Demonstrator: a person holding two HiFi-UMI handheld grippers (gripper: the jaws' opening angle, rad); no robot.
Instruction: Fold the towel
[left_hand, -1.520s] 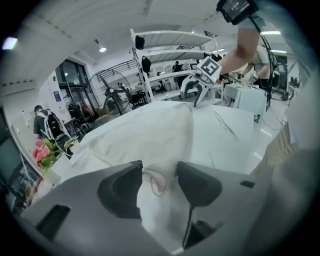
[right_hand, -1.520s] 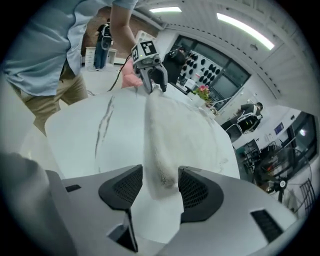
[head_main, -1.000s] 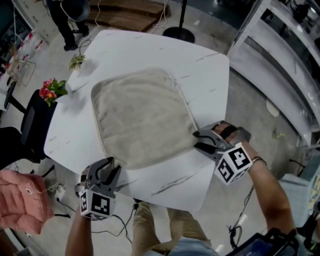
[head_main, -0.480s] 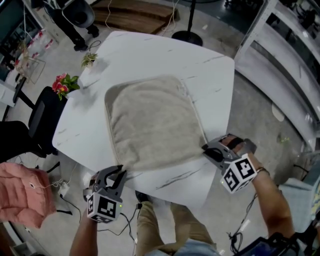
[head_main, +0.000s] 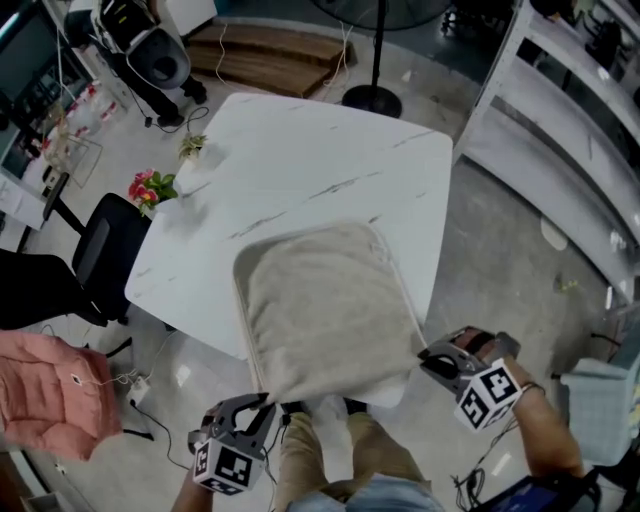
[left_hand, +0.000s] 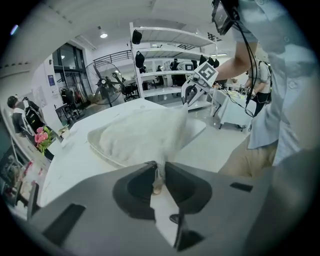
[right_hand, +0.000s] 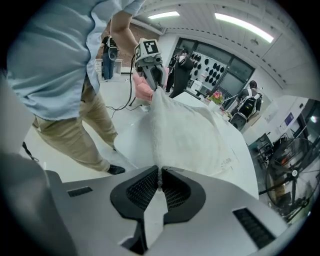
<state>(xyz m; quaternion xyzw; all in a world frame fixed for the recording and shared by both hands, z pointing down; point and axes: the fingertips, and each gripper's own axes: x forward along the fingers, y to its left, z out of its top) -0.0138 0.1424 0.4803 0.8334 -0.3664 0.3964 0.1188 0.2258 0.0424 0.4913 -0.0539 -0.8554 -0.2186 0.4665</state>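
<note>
Left gripper (head_main: 258, 408) is pinching one near corner of the towel (head_main: 325, 305). Its jaws have just closed, and a thin bit of cloth is squeezed between them. Right gripper (head_main: 433, 358) is pinching the other near corner. Its jaws have just closed too, with the cloth caught between the ridged pads.

Most of the pale towel lies flat on the white table (head_main: 300, 150), on the part closest to the person. Its near edge is off the table and is held up in the air between the two grippers. The cloth rises from the table to each pinched corner. The far edge of the towel rests about halfway across the table top.

Both grippers are past the near edge of the table, one on each side of the person's legs.

Some pink flowers (head_main: 150, 186) sit at the left edge of the table. A black chair (head_main: 100, 255) stands just beside that edge. Something pink and puffy (head_main: 45, 395) is down on the far left.
</note>
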